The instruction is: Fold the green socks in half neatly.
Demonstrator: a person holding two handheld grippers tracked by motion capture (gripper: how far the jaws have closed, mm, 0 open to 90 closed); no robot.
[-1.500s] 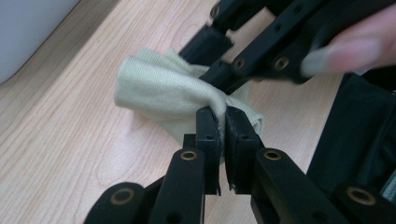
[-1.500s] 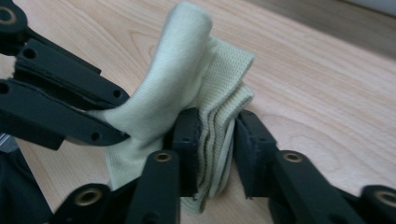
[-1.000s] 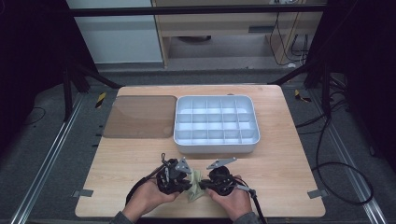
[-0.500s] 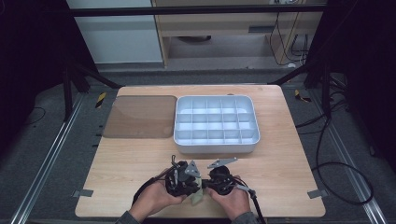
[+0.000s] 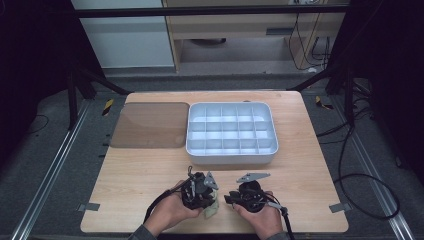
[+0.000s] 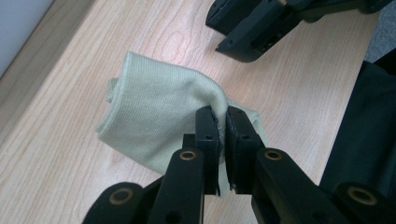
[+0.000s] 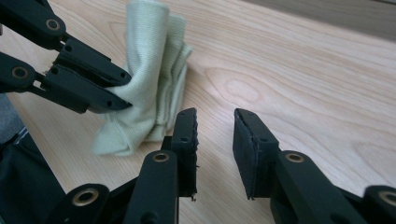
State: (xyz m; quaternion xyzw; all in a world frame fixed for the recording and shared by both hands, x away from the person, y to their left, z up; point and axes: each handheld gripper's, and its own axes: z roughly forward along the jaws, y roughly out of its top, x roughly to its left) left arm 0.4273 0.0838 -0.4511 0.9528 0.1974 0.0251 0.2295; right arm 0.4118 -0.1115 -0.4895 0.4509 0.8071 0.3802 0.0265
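At about six o'clock on the light wooden desk, near its front edge, lies a small pale green knitted cloth, folded and bunched between the two hands. The left gripper has its jaws pressed together on a raised fold of this cloth, so it pinches the fabric. The right gripper has just been opening; its jaws stand spread with only bare wood between them, just beside the cloth.

I judge the cloth to be light and very soft. It will sag and unfold when lifted, so a hold on a thick folded edge seems safer than on one thin layer.

At twelve o'clock stands a white plastic tray with many compartments, and at ten o'clock lies a brown transparent lid. Around the desk the floor is grey, with black cables at three o'clock.
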